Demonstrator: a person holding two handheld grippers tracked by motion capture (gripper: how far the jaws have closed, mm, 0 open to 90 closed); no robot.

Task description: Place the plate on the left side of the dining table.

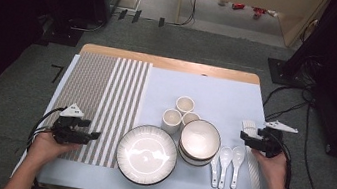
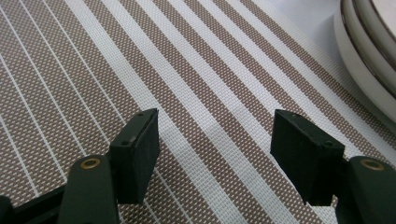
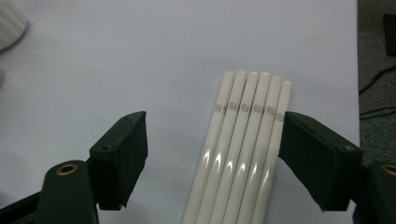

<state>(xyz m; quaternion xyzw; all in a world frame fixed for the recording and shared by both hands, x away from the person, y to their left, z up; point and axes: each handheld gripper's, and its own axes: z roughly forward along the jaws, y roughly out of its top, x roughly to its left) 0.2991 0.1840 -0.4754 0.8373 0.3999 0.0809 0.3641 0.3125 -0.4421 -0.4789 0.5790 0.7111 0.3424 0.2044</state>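
Between the right gripper's (image 3: 212, 154) spread-apart jaws sits the bundle of white chopsticks (image 3: 245, 149), hugging the 3 o'clock jaw, nothing squeezed yet. Left gripper (image 2: 215, 149) hangs unclenched over the striped placemat (image 2: 140, 70), plate (image 2: 369, 56) off at 2 o'clock.

Table (image 1: 171, 64) (blue cloth (image 1: 217, 94), striped mat (image 1: 100, 99))

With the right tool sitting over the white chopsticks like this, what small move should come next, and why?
Probably shift the right tool slightly toward the bundle's centre, then lower it and close. The white chopsticks lie side by side between its open jaws, but off-centre: the outermost stick is right beside one jaw, with a wide gap at the other. The left tool hangs open over the striped placemat, holding nothing.
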